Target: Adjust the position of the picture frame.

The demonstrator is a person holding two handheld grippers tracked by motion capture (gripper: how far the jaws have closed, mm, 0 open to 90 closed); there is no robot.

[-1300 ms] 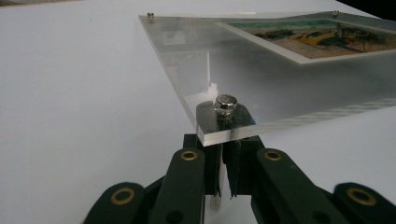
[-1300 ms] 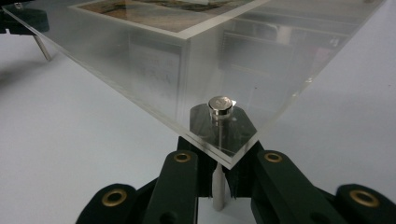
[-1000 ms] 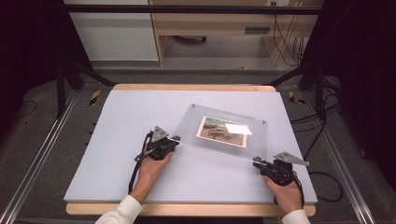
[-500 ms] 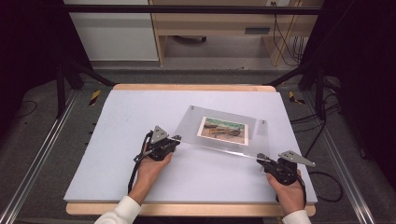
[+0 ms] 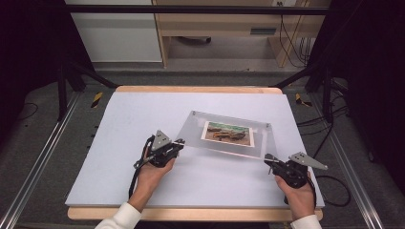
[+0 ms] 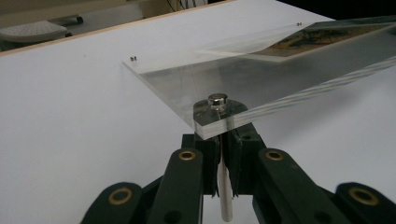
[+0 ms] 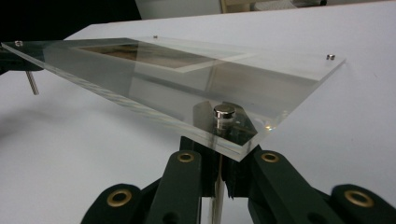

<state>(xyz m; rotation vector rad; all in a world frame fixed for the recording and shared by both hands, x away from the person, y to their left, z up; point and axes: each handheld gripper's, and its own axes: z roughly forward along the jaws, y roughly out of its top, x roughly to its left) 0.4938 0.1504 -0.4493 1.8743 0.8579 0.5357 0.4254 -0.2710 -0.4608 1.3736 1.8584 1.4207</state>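
acrylic photo frame (image 5: pixel 224 136) now lifted flatter, centre-right of the frame.
left gripper (image 5: pixel 177 143) and right gripper (image 5: pixel 268 159) each clench a corner standoff pin; its tilt has eased, near edge raised, probably mid-carry over the table (image 5: pixel 124 124).

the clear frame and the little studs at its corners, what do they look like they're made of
Clear frame: looks like acrylic or similar clear plastic, glossy; the table shows through it and its cut edges look polished and thick. Glass can't be ruled out. Corner studs: apparently polished metal, silvery with bright highlights.
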